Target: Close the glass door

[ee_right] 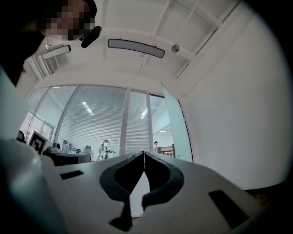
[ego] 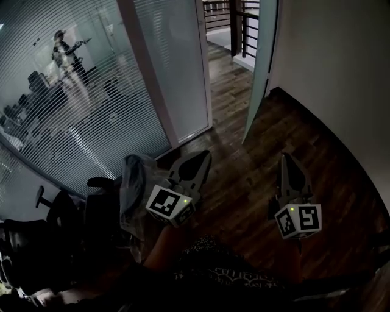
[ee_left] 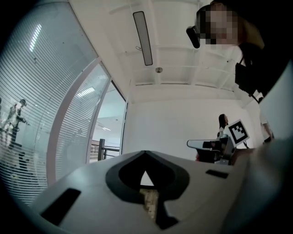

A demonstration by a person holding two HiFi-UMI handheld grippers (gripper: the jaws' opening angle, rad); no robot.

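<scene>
A: Item one, left gripper [ego: 201, 159]. Condition?

B: Jaws together, tips meeting, nothing between them. Marker cube [ego: 170, 204] at its rear. Held above the wooden floor [ego: 244, 183], pointing towards the doorway [ego: 222, 49].

A: Item two, right gripper [ego: 287, 159]?

B: Same entry: jaws closed tip to tip, empty. Held side by side with the left one, well apart from it, touching nothing.

A: Item three, glass door [ego: 259, 67]. Location?

B: Ahead of both grippers and well apart from them. Pale green pane, standing open, swung in towards the white wall [ego: 335, 73] at the right. Its lower corner meets the floor ahead of the right gripper. Neither gripper touches it.

A: Surroundings?

B: Left of the doorway, a narrow frosted panel [ego: 177, 61]. Further left, a striped glass partition [ego: 73, 103] with a person [ego: 64, 52] seen in it; whether behind it or mirrored, I cannot tell. Beyond the doorway, a dark railing [ego: 234, 18]. At the lower left, dark office chairs [ego: 67, 213] beside the partition. Overhead, in the right gripper view, a long ceiling lamp [ee_right: 136, 48].
</scene>
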